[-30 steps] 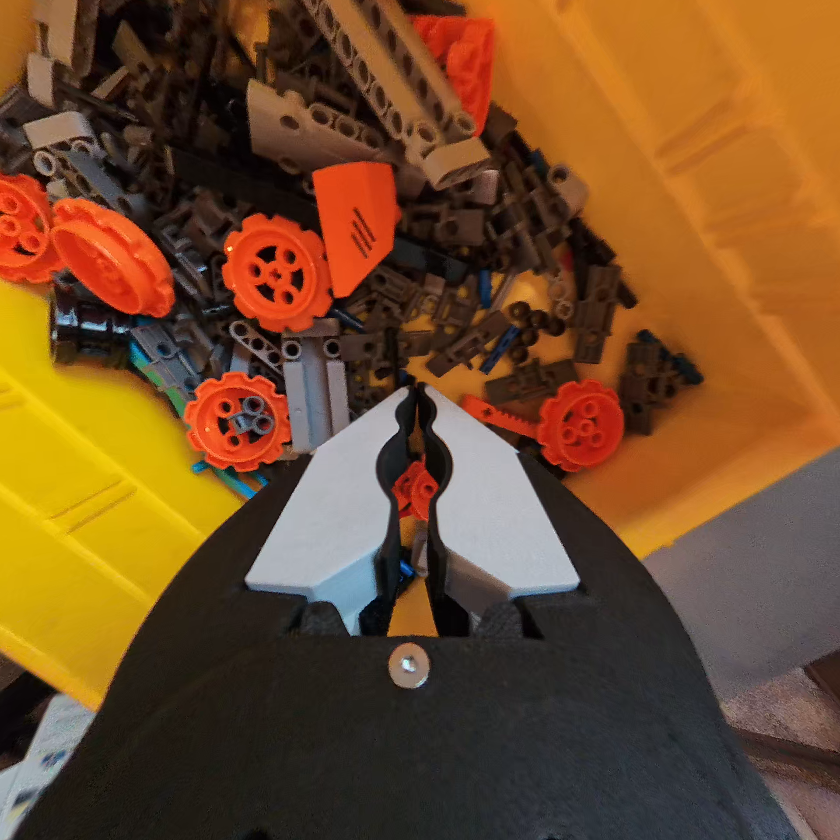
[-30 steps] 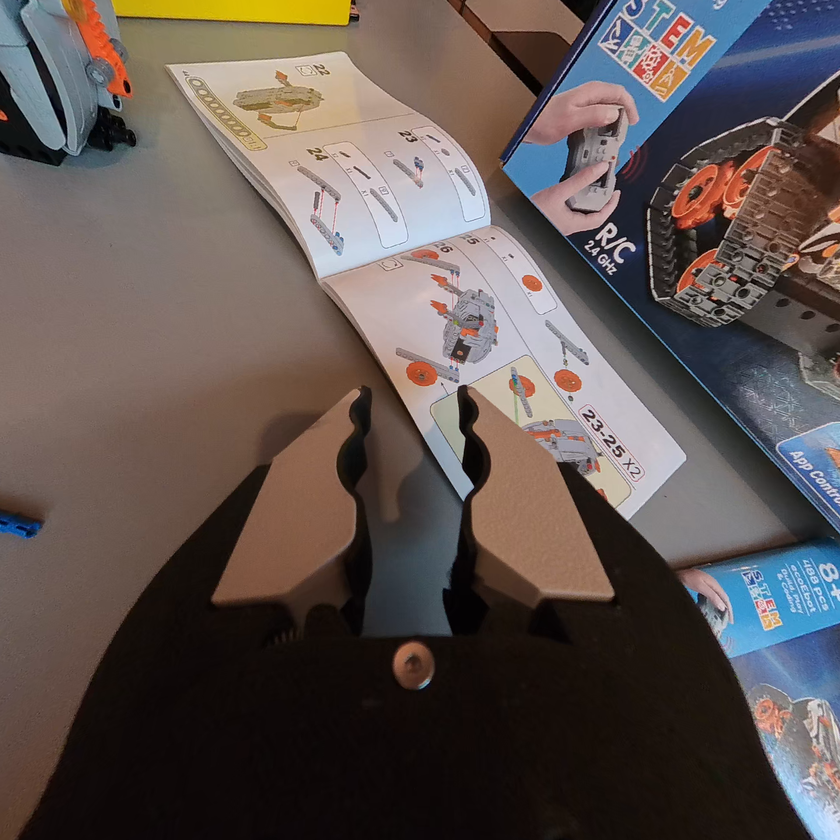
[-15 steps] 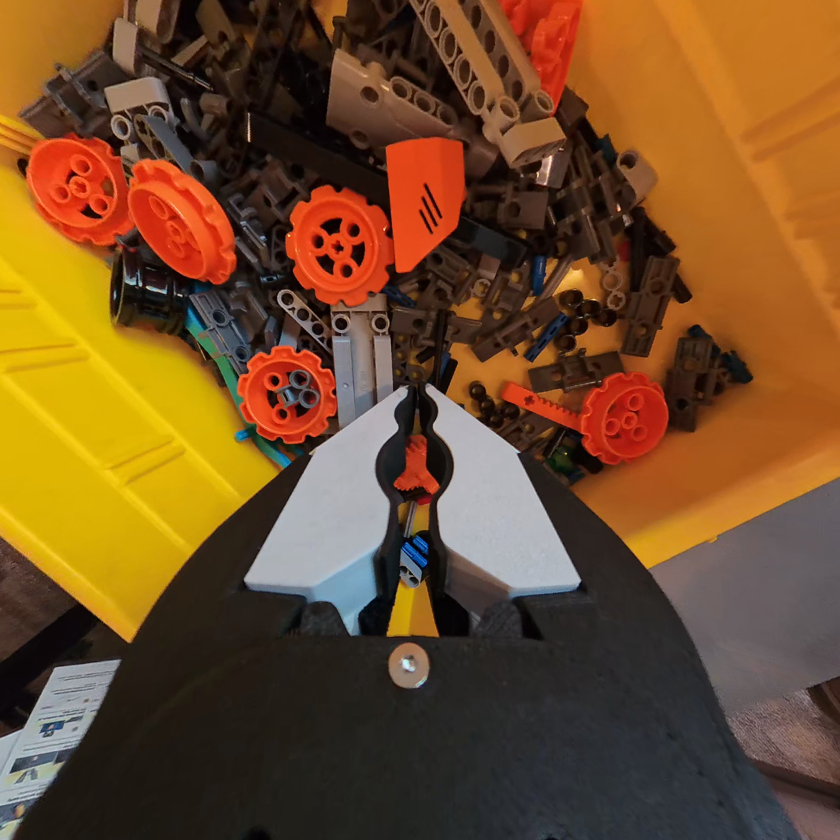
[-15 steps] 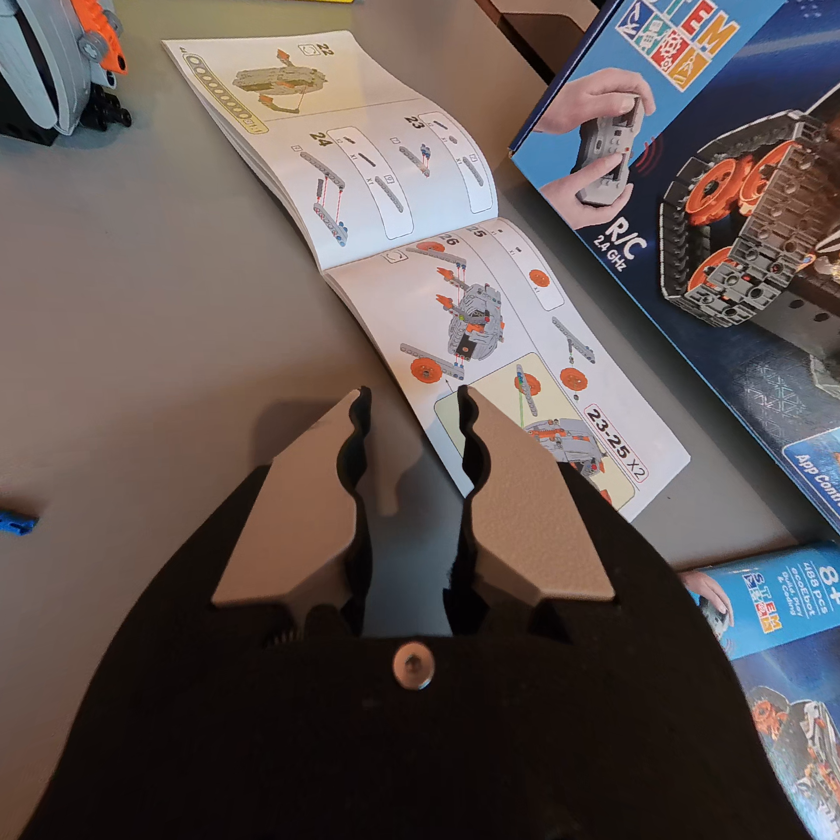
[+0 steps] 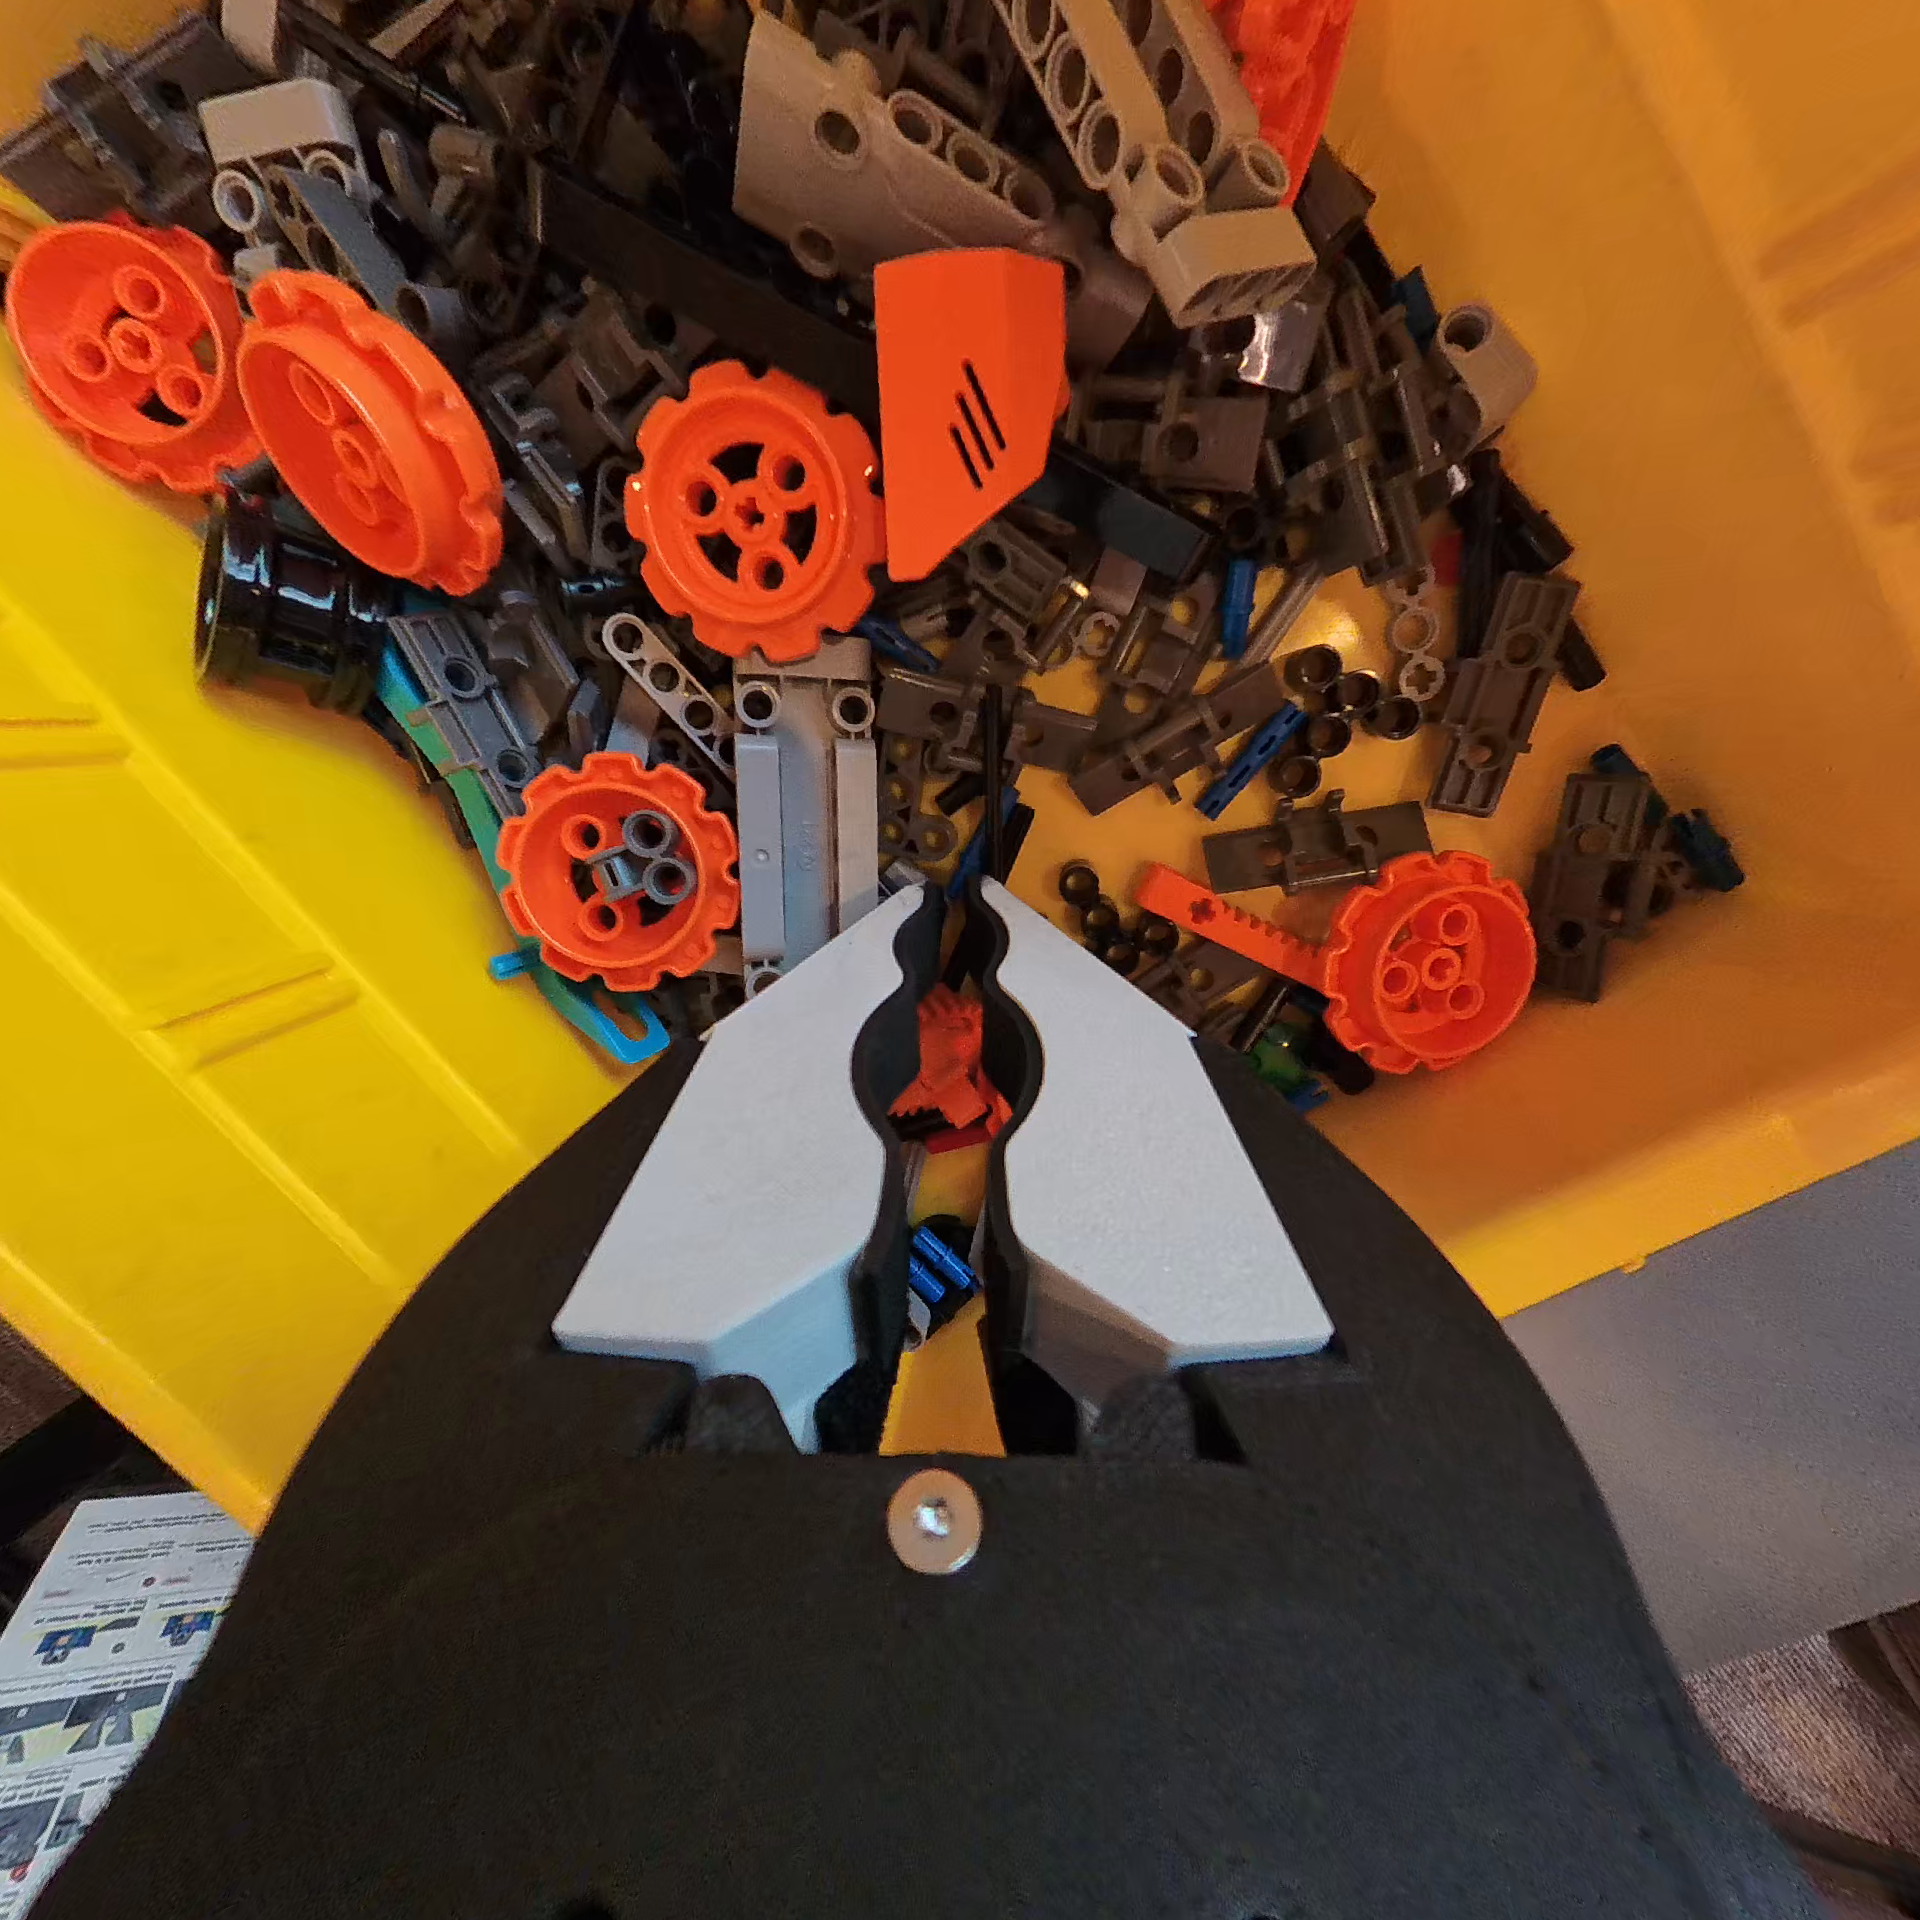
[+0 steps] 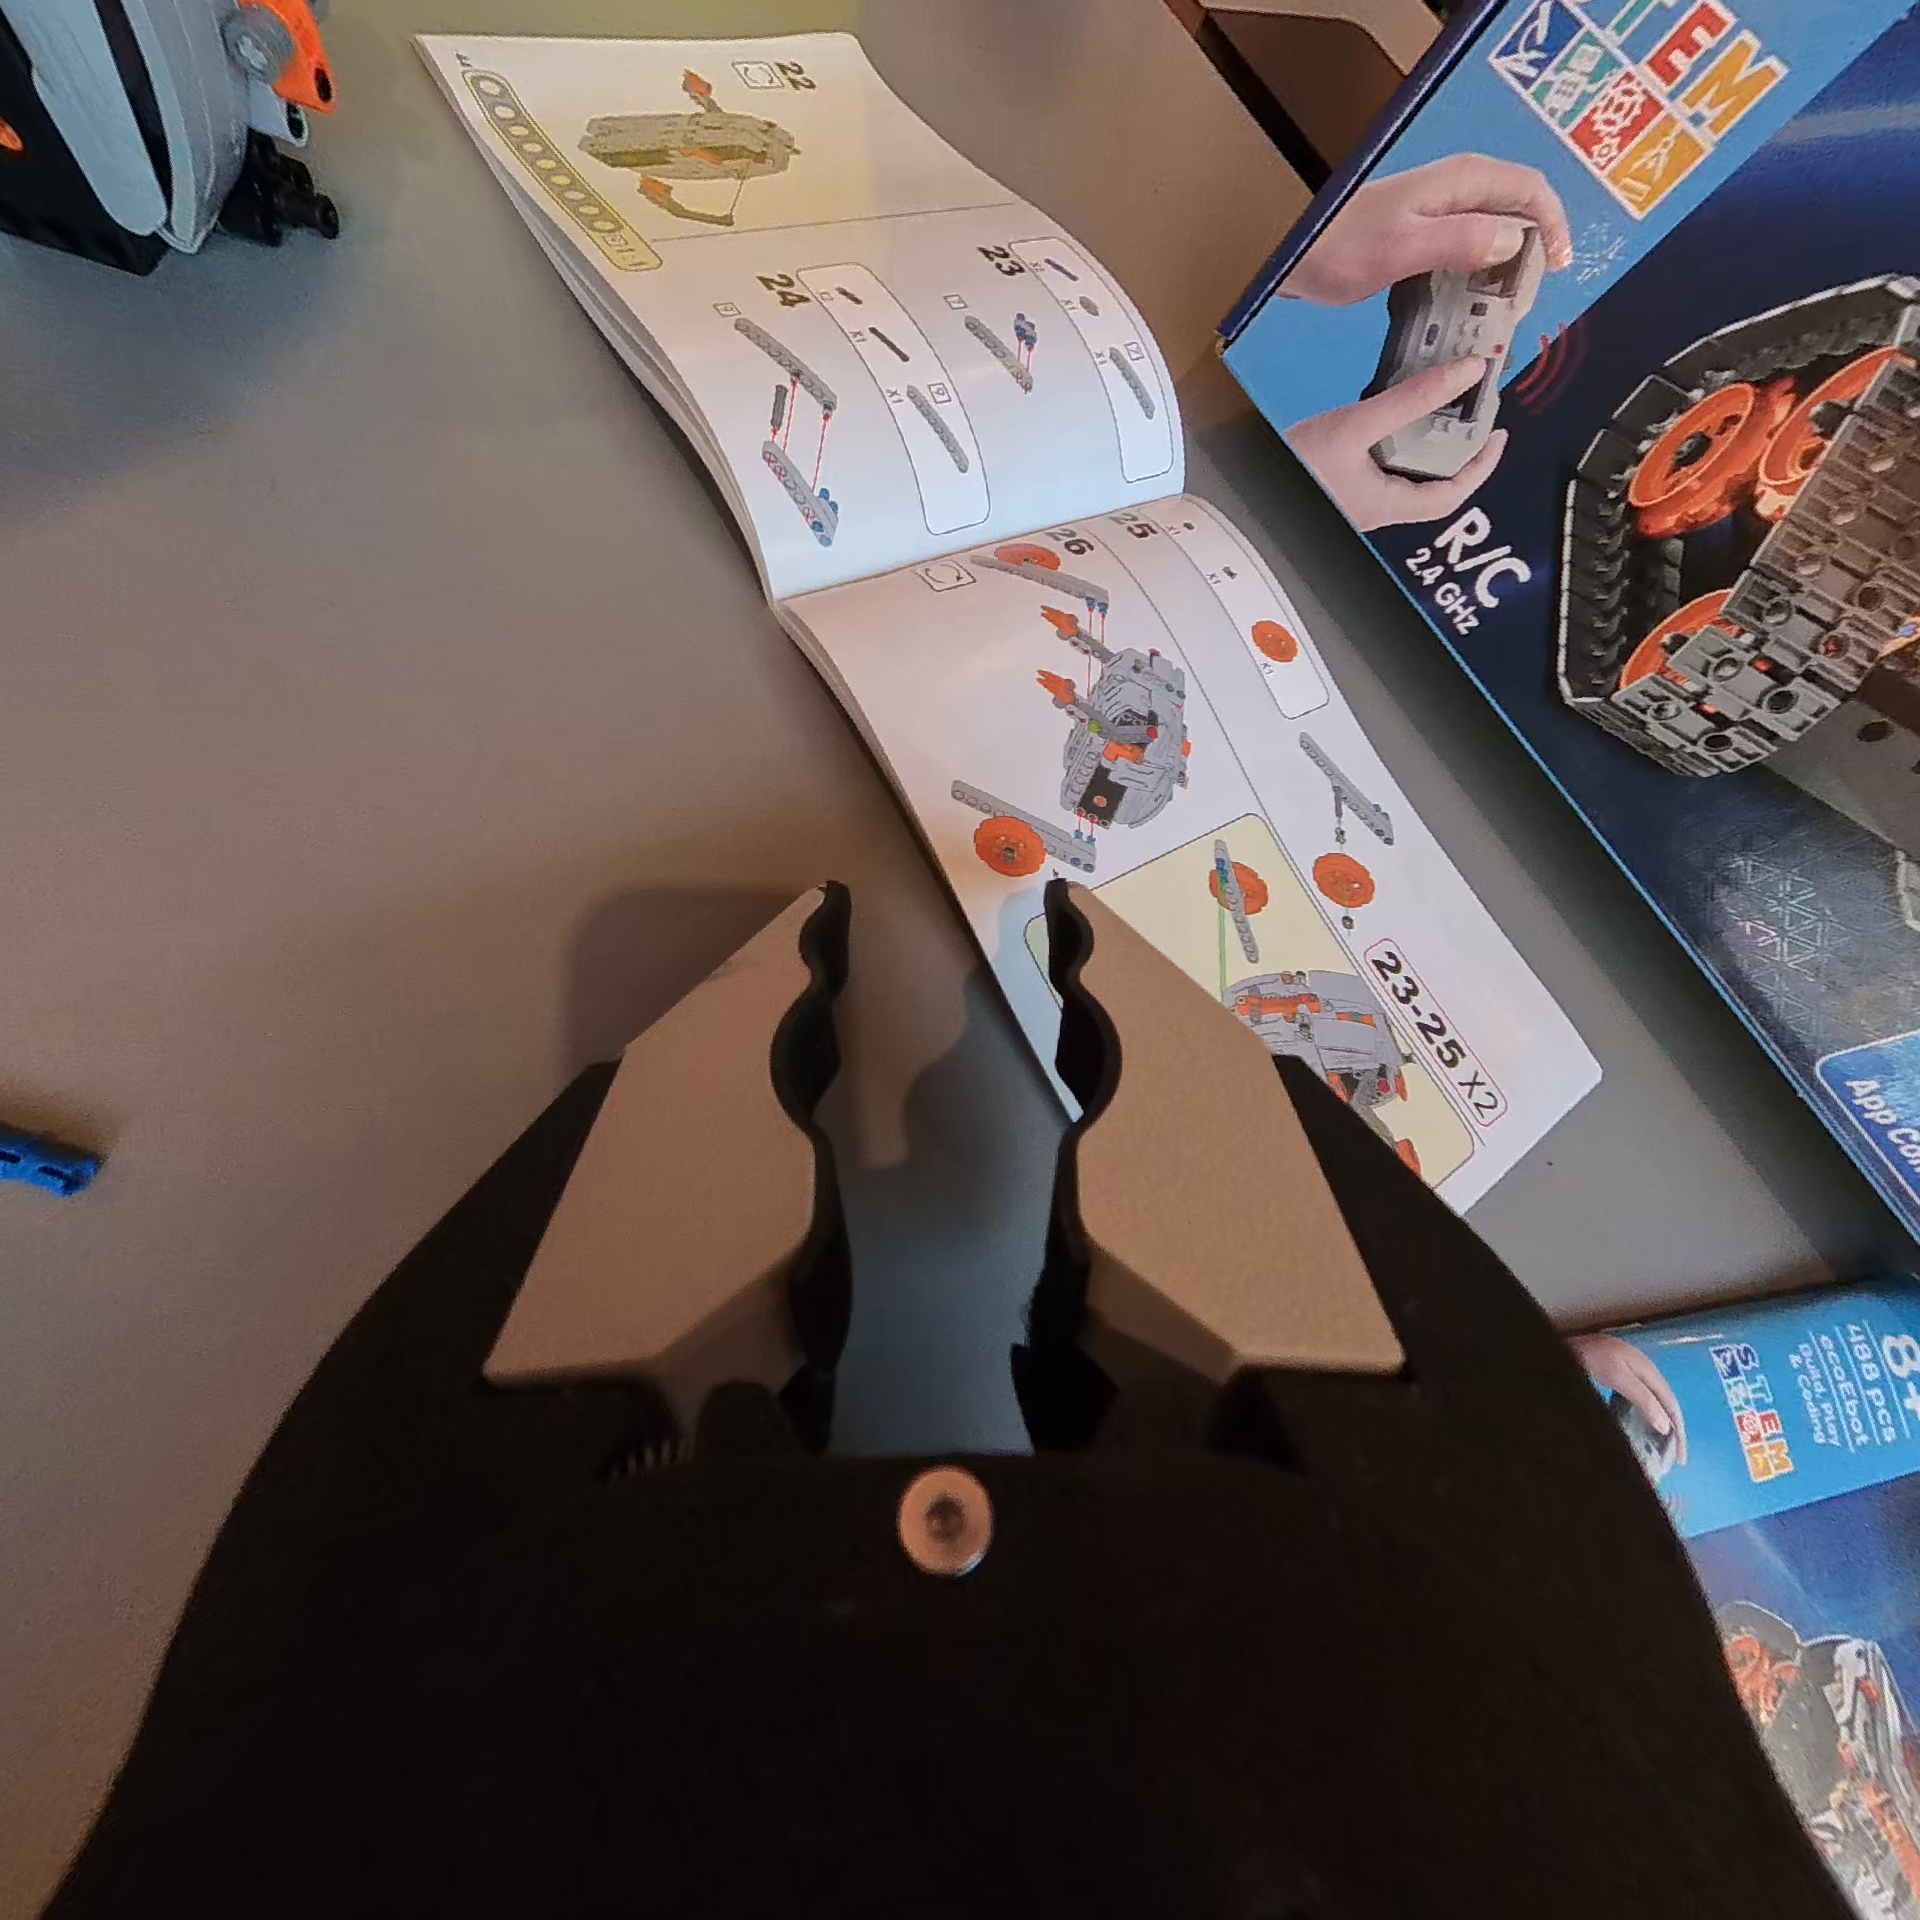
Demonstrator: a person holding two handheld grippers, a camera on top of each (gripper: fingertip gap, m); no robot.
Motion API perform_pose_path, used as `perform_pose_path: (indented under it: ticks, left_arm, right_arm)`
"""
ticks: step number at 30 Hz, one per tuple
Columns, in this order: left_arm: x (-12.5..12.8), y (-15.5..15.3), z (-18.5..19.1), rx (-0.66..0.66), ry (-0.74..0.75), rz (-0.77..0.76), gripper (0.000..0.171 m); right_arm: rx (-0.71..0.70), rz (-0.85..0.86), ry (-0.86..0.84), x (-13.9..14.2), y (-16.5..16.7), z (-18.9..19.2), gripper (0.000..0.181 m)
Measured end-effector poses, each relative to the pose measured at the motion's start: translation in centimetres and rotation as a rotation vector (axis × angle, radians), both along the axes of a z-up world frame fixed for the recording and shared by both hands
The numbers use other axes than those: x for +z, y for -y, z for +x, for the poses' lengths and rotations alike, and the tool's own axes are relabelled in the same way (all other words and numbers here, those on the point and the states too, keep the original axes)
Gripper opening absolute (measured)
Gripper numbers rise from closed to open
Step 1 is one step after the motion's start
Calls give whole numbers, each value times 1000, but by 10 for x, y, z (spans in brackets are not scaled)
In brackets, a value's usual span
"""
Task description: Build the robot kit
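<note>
The left gripper point(image 5: 961, 899) is hanging over the near edge of a yellow bin point(image 5: 260, 935) of loose building parts, its jaws clenched almost tip to tip. It is gripping a small orange gear point(image 5: 951, 1060) in the hollow between the fingers, and a thin black axle point(image 5: 992, 769) is sticking out past the tips toward the pile (whether the axle is running through the gear is hard to tell). Just beyond the tips a grey beam point(image 5: 800, 810) is lying beside an orange sprocket wheel point(image 5: 613, 868).

The right gripper point(image 6: 945, 894) is hovering low over the grey table point(image 6: 364, 623), its jaws standing apart and grasping nothing. Its right fingertip is sitting over the near edge of an open instruction booklet point(image 6: 935, 436). A blue product box point(image 6: 1662, 416) is lying to the right, a blue pin point(image 6: 42, 1158) at the left edge, and a partly built model point(image 6: 125, 125) at far left.
</note>
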State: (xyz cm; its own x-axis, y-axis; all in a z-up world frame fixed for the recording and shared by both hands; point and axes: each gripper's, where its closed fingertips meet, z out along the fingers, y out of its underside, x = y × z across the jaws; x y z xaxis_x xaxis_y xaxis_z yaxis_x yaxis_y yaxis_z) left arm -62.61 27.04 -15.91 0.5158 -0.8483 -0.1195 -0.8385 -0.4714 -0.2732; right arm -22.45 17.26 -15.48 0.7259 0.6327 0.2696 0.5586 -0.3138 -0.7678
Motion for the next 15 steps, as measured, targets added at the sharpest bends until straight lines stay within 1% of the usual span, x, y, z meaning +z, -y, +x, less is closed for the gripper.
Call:
perform_pose_path:
  ticks: [15]
  left_arm:
    - [-2,0,4,30,54,27,0]
  right_arm:
    - [0,-13,-9,-1,1,-1,37]
